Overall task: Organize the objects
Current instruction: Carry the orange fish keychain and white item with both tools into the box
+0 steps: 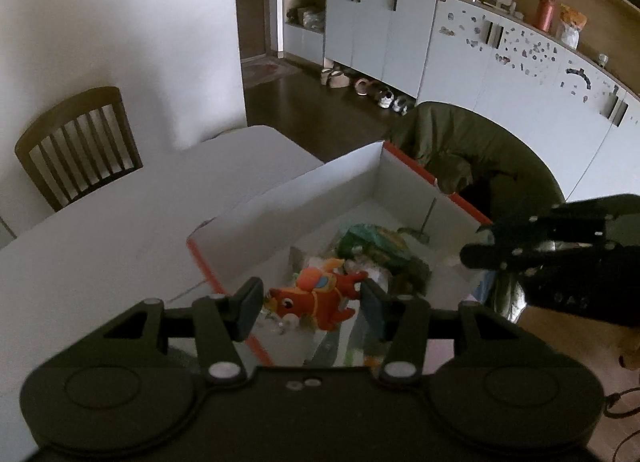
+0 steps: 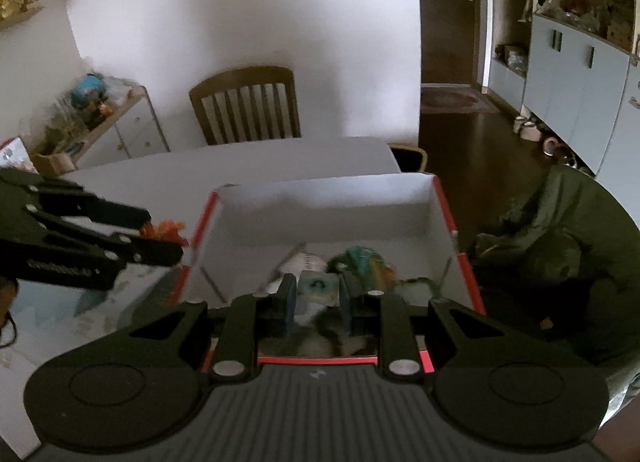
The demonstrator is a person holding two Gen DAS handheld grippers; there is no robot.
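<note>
My left gripper (image 1: 312,300) is shut on an orange plush toy (image 1: 316,298) and holds it over the near left corner of a white box with red edges (image 1: 320,197). In the right wrist view the left gripper (image 2: 160,242) shows at the left with the plush toy (image 2: 166,230) at its tips. My right gripper (image 2: 318,296) is shut on a small pale blue square block (image 2: 318,286) above the box (image 2: 320,197). It also shows in the left wrist view (image 1: 480,250) at the box's right side. Several toys and packets (image 1: 372,250) lie in the box.
The box stands on a white table (image 1: 120,229). A wooden chair (image 2: 246,105) stands behind the table. A dark green jacket (image 1: 472,157) hangs over a chair at the right. A small cabinet with clutter (image 2: 100,117) stands at the left wall.
</note>
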